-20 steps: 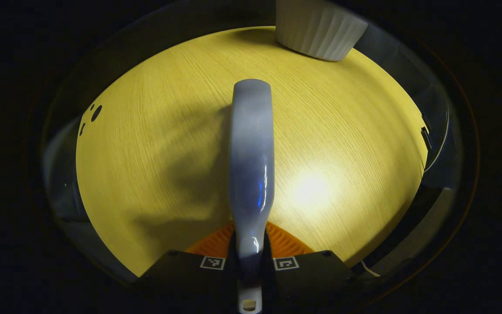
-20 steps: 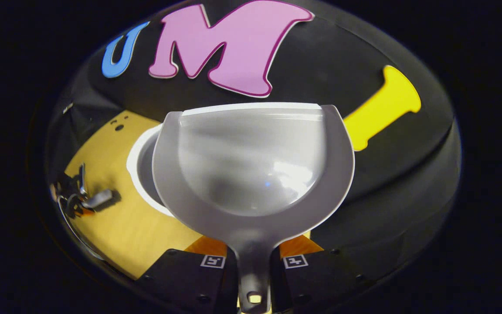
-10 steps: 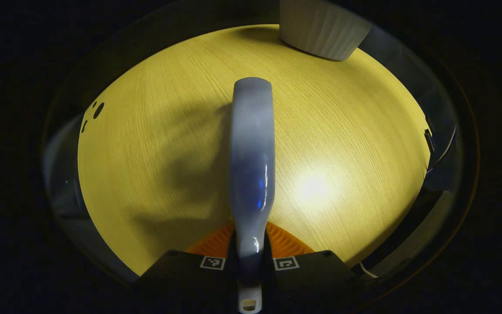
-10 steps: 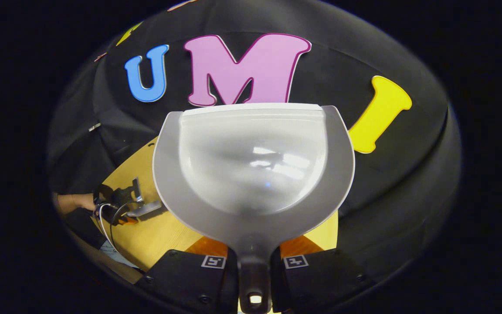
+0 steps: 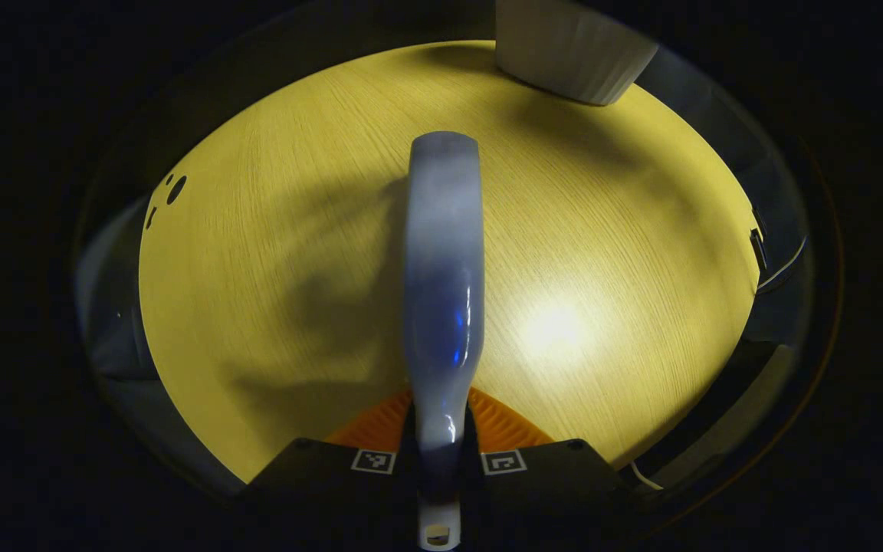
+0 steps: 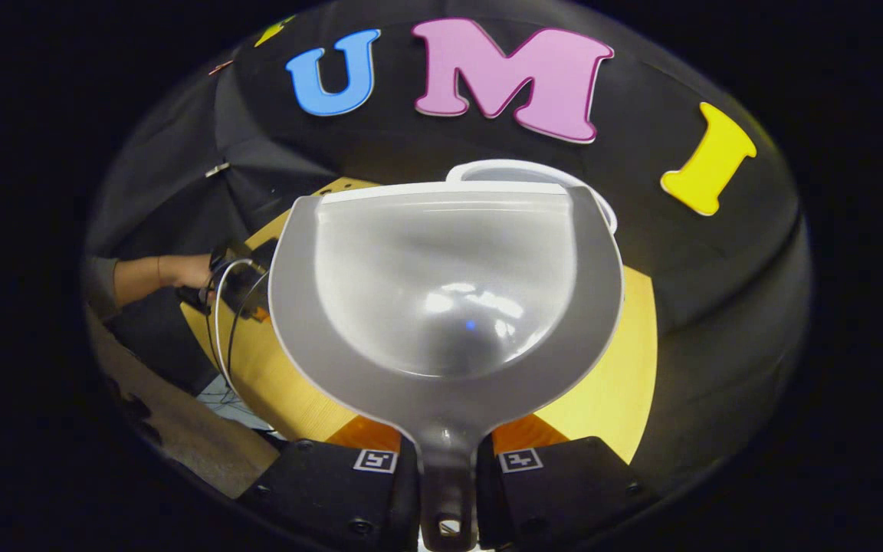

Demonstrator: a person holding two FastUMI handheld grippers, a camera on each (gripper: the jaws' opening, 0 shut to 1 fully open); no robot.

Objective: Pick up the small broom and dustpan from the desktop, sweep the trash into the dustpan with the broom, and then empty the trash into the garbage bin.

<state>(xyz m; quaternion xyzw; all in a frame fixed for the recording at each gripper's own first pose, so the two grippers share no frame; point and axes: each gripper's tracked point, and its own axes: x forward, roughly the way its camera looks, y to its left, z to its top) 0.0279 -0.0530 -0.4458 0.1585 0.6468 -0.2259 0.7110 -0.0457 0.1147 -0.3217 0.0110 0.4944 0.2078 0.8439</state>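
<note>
The left gripper (image 5: pixel 439 460) is clamping the thin end of the broom (image 5: pixel 442 276), whose handle is running straight out from between both fingers above the wooden desktop (image 5: pixel 273 253), with the white bin (image 5: pixel 568 54) standing at the far edge. The right gripper (image 6: pixel 447 468) is squeezing the stem of the grey dustpan (image 6: pixel 445 291), its scoop spreading ahead of the fingers, the bin's rim (image 6: pixel 533 170) peeking behind it. A person's hand (image 6: pixel 181 270) is holding the left gripper at left.
</note>
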